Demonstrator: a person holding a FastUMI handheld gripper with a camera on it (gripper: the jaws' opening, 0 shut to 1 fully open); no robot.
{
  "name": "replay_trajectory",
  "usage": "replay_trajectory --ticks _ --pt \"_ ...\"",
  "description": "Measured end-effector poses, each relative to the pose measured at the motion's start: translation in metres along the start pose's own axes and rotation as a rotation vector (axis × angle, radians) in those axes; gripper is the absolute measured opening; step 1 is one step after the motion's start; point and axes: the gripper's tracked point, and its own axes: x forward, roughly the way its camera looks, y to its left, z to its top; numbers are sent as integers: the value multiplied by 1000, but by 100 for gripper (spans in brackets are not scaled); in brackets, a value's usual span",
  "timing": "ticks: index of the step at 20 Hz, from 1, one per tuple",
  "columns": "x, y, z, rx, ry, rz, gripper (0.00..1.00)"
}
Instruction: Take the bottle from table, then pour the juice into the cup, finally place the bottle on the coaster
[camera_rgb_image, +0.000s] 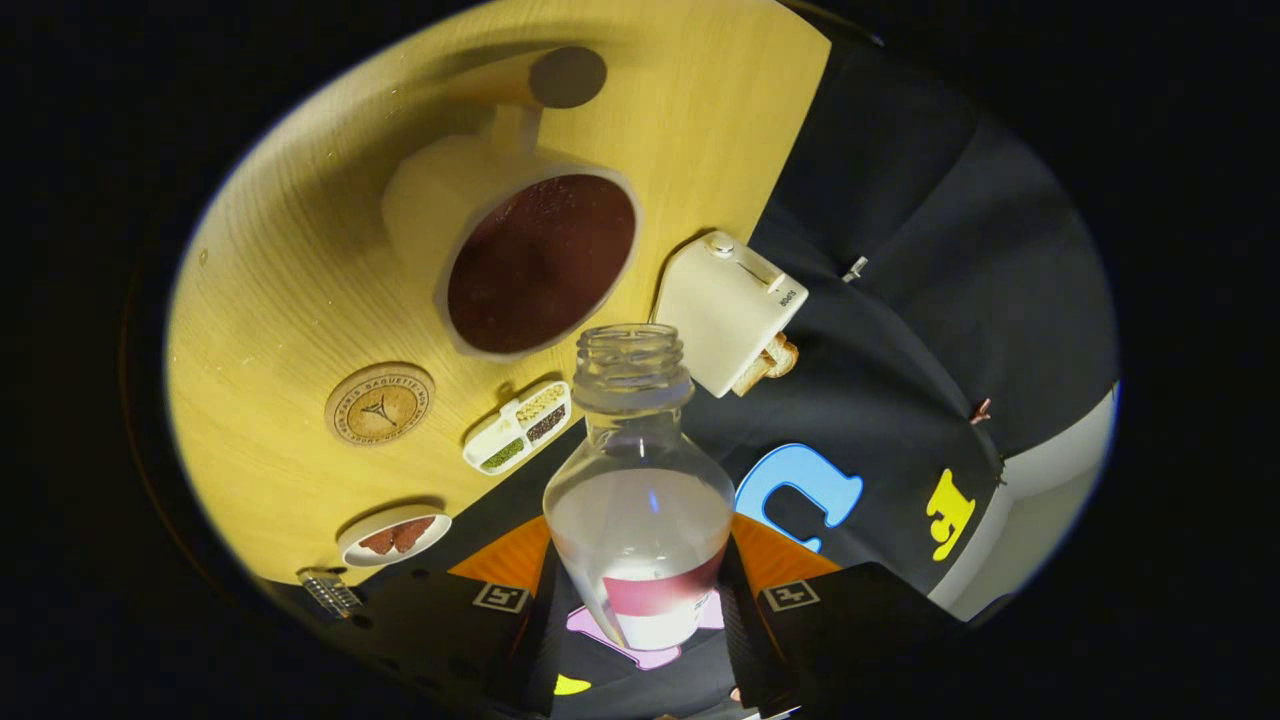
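In the gripper view we see our gripper (640, 610) rolled over, so the wooden table (290, 280) tilts up at ten o'clock. Both fingers clamp the clear, uncapped bottle (640, 500), its open neck aimed at twelve o'clock toward the cup (520, 250), whose inside looks dark red. The round coaster (380, 404) lies at ten o'clock from the bottle, a toaster (725, 310) at one o'clock.
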Motion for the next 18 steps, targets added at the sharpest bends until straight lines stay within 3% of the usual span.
replay_trajectory --ticks 6,15,18 --pt "-4 12 -8 297 34 -16 69" --pt "-21 16 -62 1063 90 -72 69" --pt "-21 34 -86 1319 135 -22 69"
